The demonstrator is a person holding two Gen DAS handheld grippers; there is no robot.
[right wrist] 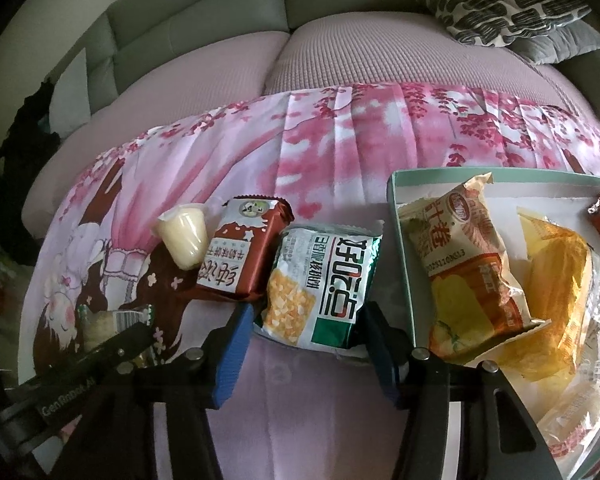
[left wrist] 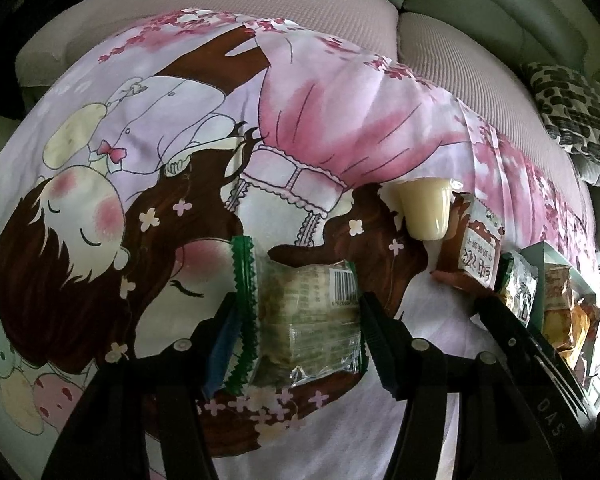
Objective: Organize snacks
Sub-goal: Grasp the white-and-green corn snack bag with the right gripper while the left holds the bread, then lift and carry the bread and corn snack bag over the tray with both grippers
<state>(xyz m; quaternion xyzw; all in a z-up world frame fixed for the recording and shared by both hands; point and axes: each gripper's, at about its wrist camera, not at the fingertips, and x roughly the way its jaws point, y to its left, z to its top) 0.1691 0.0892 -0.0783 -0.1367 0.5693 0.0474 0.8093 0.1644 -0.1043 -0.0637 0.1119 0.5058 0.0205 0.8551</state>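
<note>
My left gripper (left wrist: pixel 300 332) is open around a clear green-edged snack pack (left wrist: pixel 304 320) lying on the cartoon cloth (left wrist: pixel 160 160); its fingers stand on either side of it. My right gripper (right wrist: pixel 308 332) is open around a green-and-white snack bag (right wrist: pixel 324 276), its fingers at the bag's lower corners. A brown biscuit pack (right wrist: pixel 244 252) and a pale jelly cup (right wrist: pixel 184 236) lie to the left of that bag. A mint-green box (right wrist: pixel 404 248) to the right holds an orange-and-cream snack bag (right wrist: pixel 468 264) and yellow packs (right wrist: pixel 560 304).
The cloth covers a pink sofa seat (right wrist: pixel 220 80) with grey back cushions (right wrist: pixel 204 12). A black-and-white patterned pillow (right wrist: pixel 508 0) lies at the far right. The left gripper's body (right wrist: pixel 80 360) shows at the lower left of the right wrist view.
</note>
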